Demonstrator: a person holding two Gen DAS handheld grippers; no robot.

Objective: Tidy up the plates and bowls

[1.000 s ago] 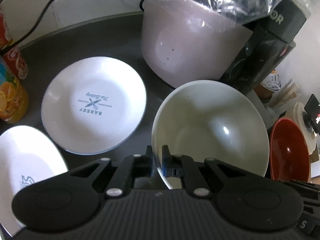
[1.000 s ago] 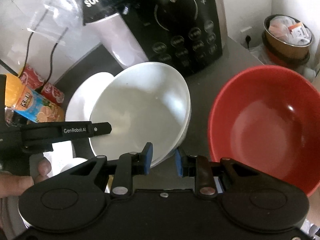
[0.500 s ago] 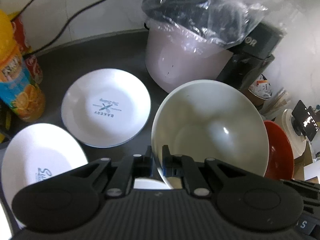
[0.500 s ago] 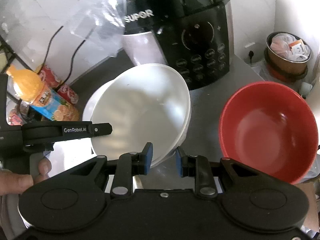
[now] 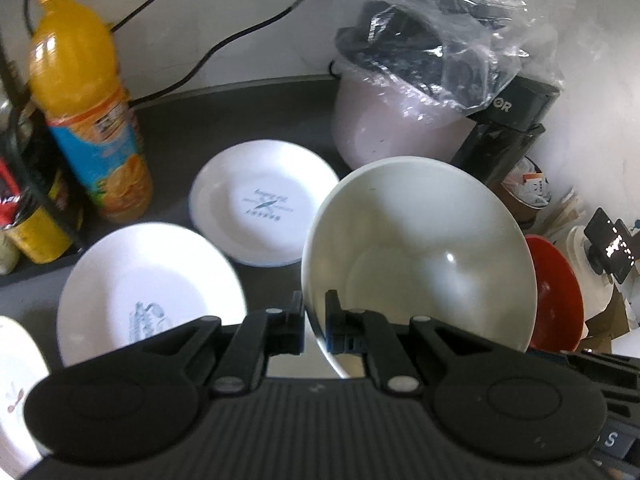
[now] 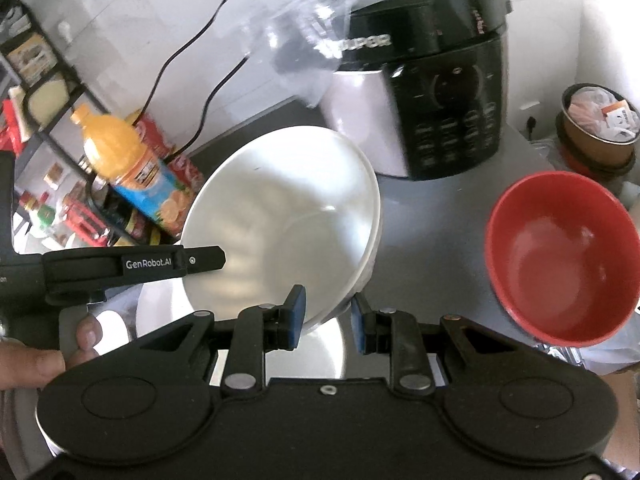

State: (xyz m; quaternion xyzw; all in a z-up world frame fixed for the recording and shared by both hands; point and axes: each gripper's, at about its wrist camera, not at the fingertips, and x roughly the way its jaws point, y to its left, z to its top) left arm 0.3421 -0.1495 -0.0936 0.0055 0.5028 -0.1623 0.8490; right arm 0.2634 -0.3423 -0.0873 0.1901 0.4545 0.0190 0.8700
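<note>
My left gripper (image 5: 314,326) is shut on the rim of a white bowl (image 5: 420,256) and holds it tilted, lifted above the counter. The same bowl (image 6: 280,220) shows in the right wrist view, with the left gripper's finger (image 6: 132,264) at its left. My right gripper (image 6: 326,318) straddles the bowl's near rim with a gap between its blue pads. A red bowl (image 6: 560,256) sits on the counter to the right; it also shows in the left wrist view (image 5: 554,296). Two white plates (image 5: 264,200) (image 5: 148,292) lie on the dark counter at left.
A rice cooker (image 6: 424,92) with a plastic bag (image 5: 436,36) over it stands behind the bowls. An orange juice bottle (image 5: 88,100) and cans stand at far left by a rack. A brown tub (image 6: 600,128) of packets sits at back right. Another plate edge (image 5: 16,380) is at lower left.
The white bowl has risen with both grippers, away from the counter. The plates and the red bowl look smaller and farther. The right gripper's gap has stayed the same.
</note>
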